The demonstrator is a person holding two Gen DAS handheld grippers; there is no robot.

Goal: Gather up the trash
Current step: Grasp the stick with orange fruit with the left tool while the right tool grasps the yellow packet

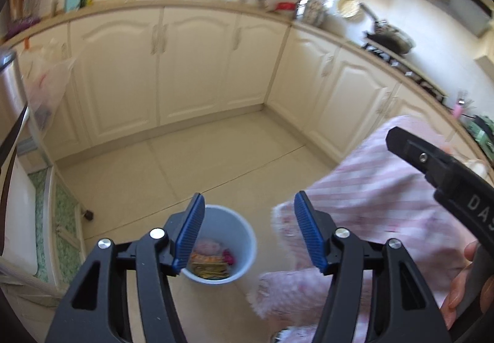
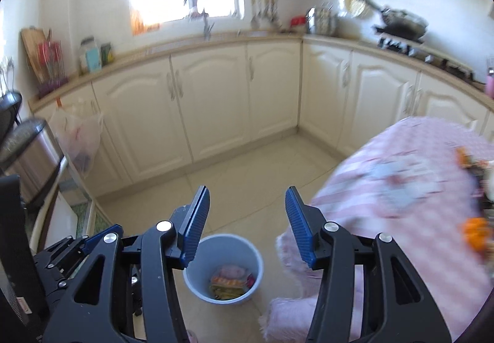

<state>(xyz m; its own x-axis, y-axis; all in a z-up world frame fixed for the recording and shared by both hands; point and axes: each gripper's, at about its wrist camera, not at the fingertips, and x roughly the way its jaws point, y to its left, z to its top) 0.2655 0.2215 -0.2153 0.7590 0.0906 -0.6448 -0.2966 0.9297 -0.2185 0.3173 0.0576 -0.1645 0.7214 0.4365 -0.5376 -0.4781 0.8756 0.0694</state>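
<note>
A pale blue bin (image 1: 230, 245) stands on the tiled floor with wrappers and pink scraps (image 1: 213, 259) inside; it also shows in the right wrist view (image 2: 223, 269). My left gripper (image 1: 248, 235) is open and empty, held above the bin. My right gripper (image 2: 247, 225) is open and empty, also above the bin. The right gripper's body (image 1: 447, 176) shows at the right of the left wrist view. Orange trash pieces (image 2: 475, 232) lie on the pink cloth at the right.
A table under a pink striped cloth (image 2: 401, 182) is at the right, its edge close to the bin. Cream cabinets (image 1: 197, 65) line the far wall. A plastic bag (image 2: 80, 136) hangs at the left, beside a steel bin (image 2: 31, 157).
</note>
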